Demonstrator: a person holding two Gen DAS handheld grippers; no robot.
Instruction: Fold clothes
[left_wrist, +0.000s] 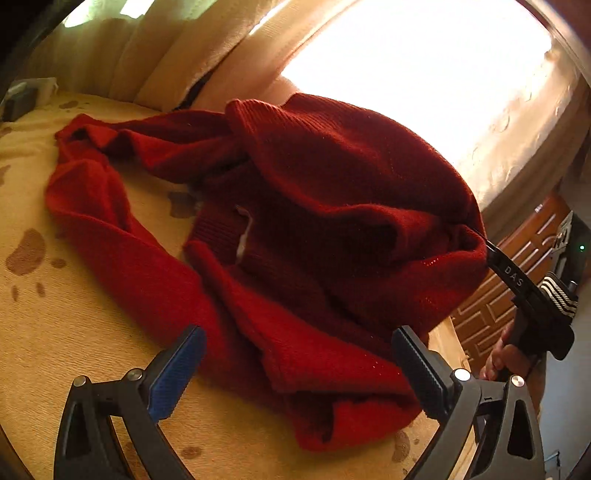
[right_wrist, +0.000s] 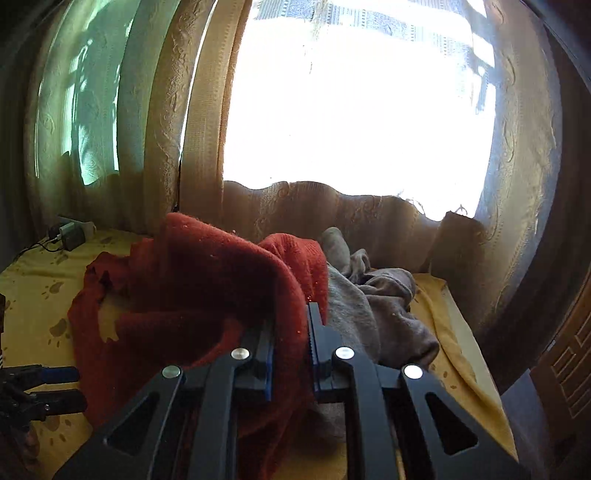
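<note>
A red knitted sweater (left_wrist: 295, 206) lies crumpled on a yellow paw-print blanket (left_wrist: 48, 332). My left gripper (left_wrist: 295, 354) is open and empty, its fingers either side of the sweater's near edge, just above it. My right gripper (right_wrist: 290, 332) is shut on a fold of the red sweater (right_wrist: 207, 280) and lifts that part off the bed. In the left wrist view the right gripper (left_wrist: 487, 251) shows at the right, pinching the raised cloth. The left gripper (right_wrist: 55, 384) shows at the lower left of the right wrist view.
A grey garment (right_wrist: 369, 306) lies bunched on the bed to the right of the sweater. Beige curtains (right_wrist: 166, 129) and a bright window stand behind the bed. A charger with cable (right_wrist: 70, 232) lies at the far left corner. A wooden door (left_wrist: 517, 266) is at the right.
</note>
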